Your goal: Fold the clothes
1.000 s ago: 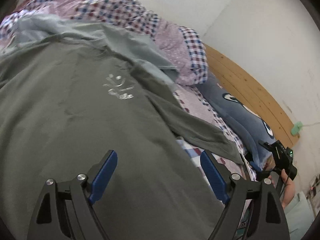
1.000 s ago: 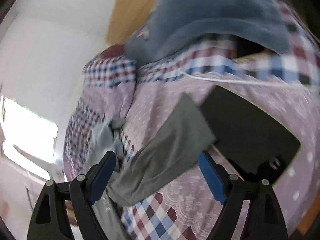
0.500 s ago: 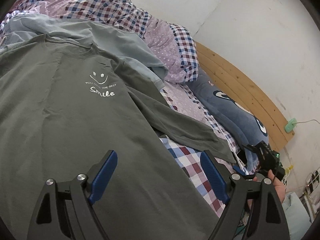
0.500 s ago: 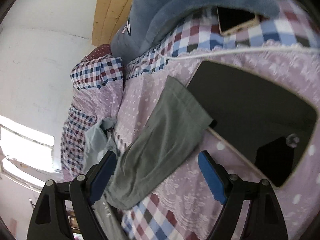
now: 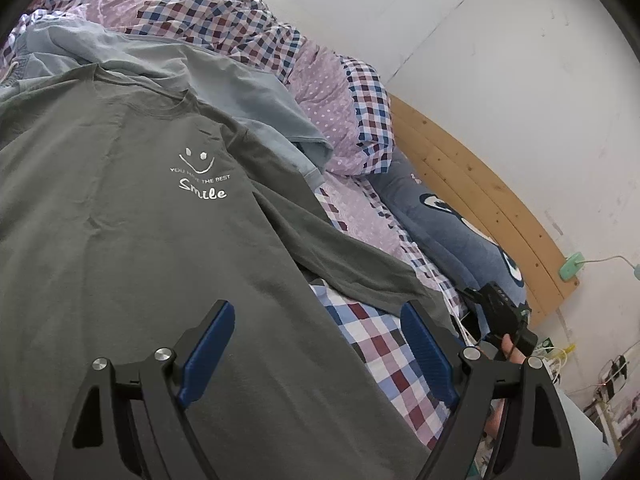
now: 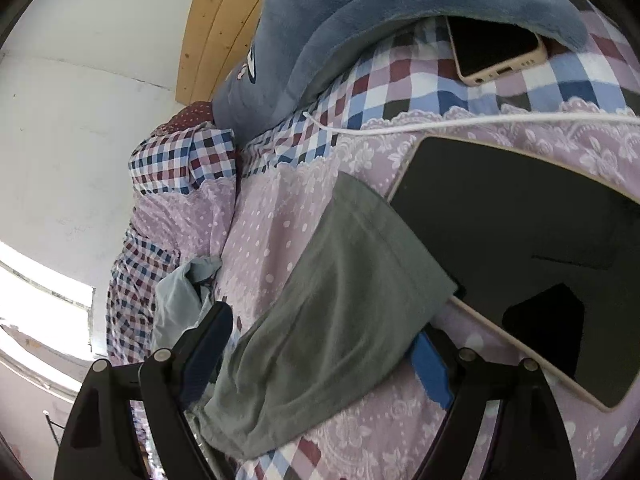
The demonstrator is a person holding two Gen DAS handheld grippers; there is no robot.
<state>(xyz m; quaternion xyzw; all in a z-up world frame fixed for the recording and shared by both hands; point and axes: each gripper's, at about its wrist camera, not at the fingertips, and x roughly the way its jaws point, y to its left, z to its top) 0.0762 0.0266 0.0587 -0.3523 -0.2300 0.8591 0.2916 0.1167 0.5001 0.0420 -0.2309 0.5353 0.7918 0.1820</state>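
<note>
A grey-green long-sleeved cotton T-shirt with a white smiley face and "Smile" lettering lies spread face-up on a bed covered by a lilac dotted and checked quilt. The left hand-held gripper hovers over the shirt's lower body, its blue-padded fingers spread wide and released, holding nothing. The shirt's sleeve stretches toward 3 o'clock in the left view; in the right view its cuff end lies partly over the corner of a black tablet with a pale gold rim. The right hand-held gripper sits low with the sleeve between its open, unclenched fingers. A pale blue garment lies crumpled at the shirt's 12 o'clock. A blue plush pillow rests against the wooden headboard, half covering a gold-edged phone; a white cable runs just above the tablet.
</note>
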